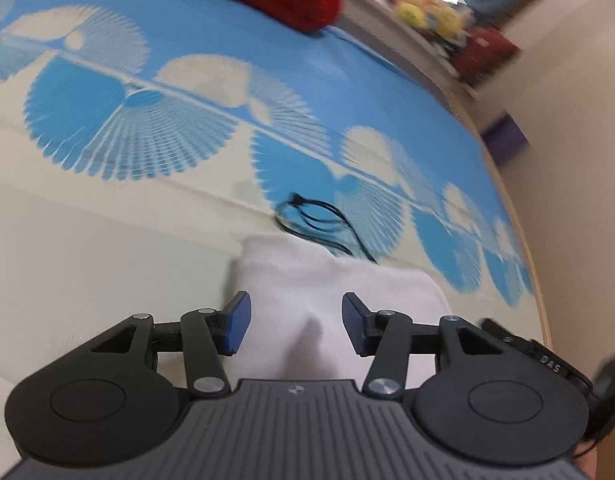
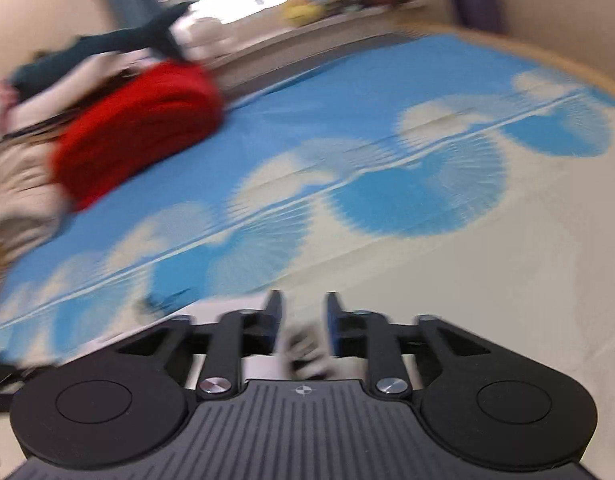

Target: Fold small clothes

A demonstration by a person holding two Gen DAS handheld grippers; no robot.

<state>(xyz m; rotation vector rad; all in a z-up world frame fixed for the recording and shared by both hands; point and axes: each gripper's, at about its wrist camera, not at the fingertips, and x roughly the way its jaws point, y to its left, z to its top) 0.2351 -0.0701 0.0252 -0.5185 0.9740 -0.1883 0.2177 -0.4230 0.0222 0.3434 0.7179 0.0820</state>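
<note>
Two grippers work low over a bed here. Along the left gripper [image 1: 296, 328] the blue pads [image 1: 236, 328] stand spread with a white sock [image 1: 331, 284] lying between and beyond them, a raised crease of its cloth in the gap but no pad touching it. The right gripper [image 2: 301, 328] has its jaws drawn closer, and something whitish with dark marks sits blurred in the gap; whether the pads pinch it I cannot tell, since that view is smeared by motion. My judgement is that the sock is being laid out or taken up for a fold, and doing it well means closing the left pads on one edge of the cloth, not on the middle crease, and keeping clear of the black cable [image 1: 319, 220] that lies looped just past the sock's far end. Outward, the bedsheet [image 1: 211, 12] is blue with white fan shapes above a cream band. A red knitted garment [image 2: 135, 128] sits at upper left of the right view, and a sill with yellow soft toys [image 1: 427, 16] runs along the top.
</note>
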